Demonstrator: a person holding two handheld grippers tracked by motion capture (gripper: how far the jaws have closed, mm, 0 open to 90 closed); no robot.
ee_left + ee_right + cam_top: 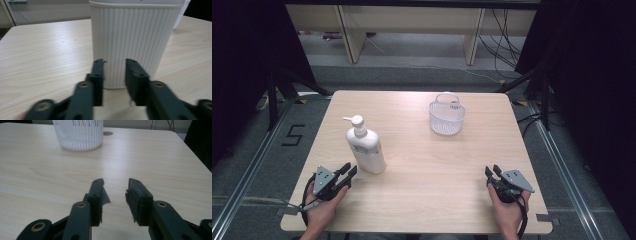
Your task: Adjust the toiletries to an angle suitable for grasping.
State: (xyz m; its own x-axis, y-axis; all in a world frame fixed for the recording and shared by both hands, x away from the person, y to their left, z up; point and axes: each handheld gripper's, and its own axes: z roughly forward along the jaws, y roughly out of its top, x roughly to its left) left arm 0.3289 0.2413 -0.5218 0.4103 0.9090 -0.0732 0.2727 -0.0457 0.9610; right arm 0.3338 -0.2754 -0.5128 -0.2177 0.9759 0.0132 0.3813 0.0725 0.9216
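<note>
Left hand (323, 207): comes in at the bottom left corner of the desk and holds the left gripper.
Left gripper (348, 173): black, with a grey three-cornered plate on top, low over the near left part of the desk; it points toward the bottle and stands just short of it.
Left jaws: spread with a clear gap between them and nothing in it; in the left gripper view the bottle's ribbed wall rises right behind the gap, and the tips do not touch it.
Bottle (366, 148): white plastic pump bottle with a ribbed, flat-sided body and a printed label; it stands upright on the left half of the desk, its pump nozzle turned to the left. Seen close in the left gripper view (132, 45).
Desk (422, 165): light wooden top, square, with bare grain between the things.
Basket (446, 116): small white plastic basket with slotted walls and a handle, upright on the far right-of-centre part of the desk, well apart from the bottle and from both grippers. Its lower wall shows in the right gripper view (78, 135).
Right gripper (491, 172): black, with the same grey plate, low over the near right part of the desk, pointing toward the far side.
Right jaws: spread, holding nothing, bare desk showing between them.
Right hand (508, 210): enters at the bottom right edge and grips the right gripper.
</note>
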